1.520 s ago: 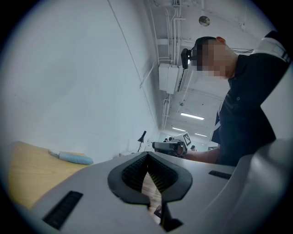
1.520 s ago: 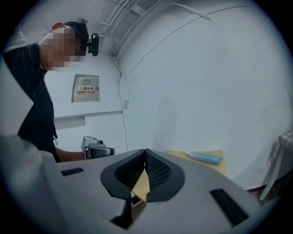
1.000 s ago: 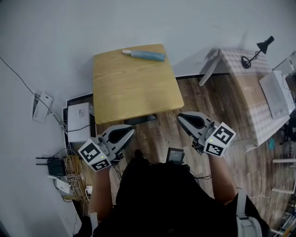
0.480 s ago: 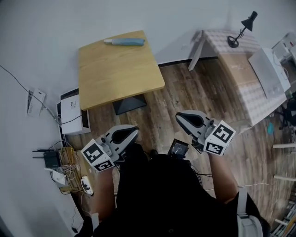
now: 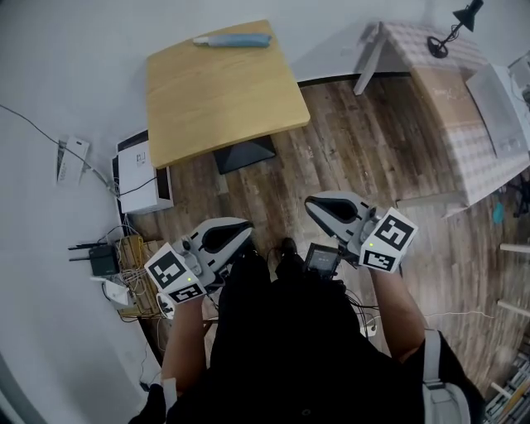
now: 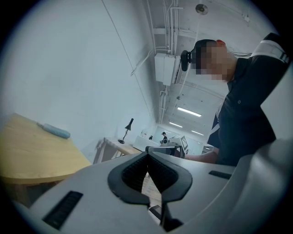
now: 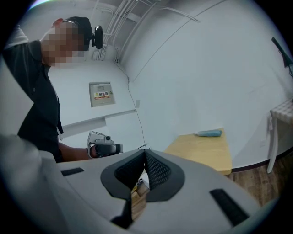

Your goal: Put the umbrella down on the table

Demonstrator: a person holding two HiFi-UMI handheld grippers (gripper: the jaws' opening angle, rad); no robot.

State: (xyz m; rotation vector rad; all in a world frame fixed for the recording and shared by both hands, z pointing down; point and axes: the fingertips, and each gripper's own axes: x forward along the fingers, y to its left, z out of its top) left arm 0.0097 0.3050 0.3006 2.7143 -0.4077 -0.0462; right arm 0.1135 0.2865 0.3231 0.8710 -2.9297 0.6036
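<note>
The folded light-blue umbrella [image 5: 233, 40] lies flat along the far edge of the wooden table [image 5: 219, 99], with nothing holding it. My left gripper [image 5: 247, 226] and right gripper [image 5: 311, 204] hang over the plank floor, well short of the table and close to my body. Both are shut, jaws meeting at the tips, nothing between them. In the left gripper view the umbrella [image 6: 54, 130] rests on the table [image 6: 27, 157] at the far left. In the right gripper view the umbrella [image 7: 209, 133] sits at the table's [image 7: 206, 153] back edge, beyond the gripper [image 7: 145, 151].
A white box [image 5: 141, 170] stands on the floor left of the table, with a router and tangled cables [image 5: 108, 269] nearer me. A table with a checked cloth [image 5: 464, 108] and a black desk lamp [image 5: 460, 21] stands at the right. A white wall runs behind the wooden table.
The table with the umbrella now lies farther from both grippers, which have drawn back toward my body over the floor. Both grippers stay shut.
</note>
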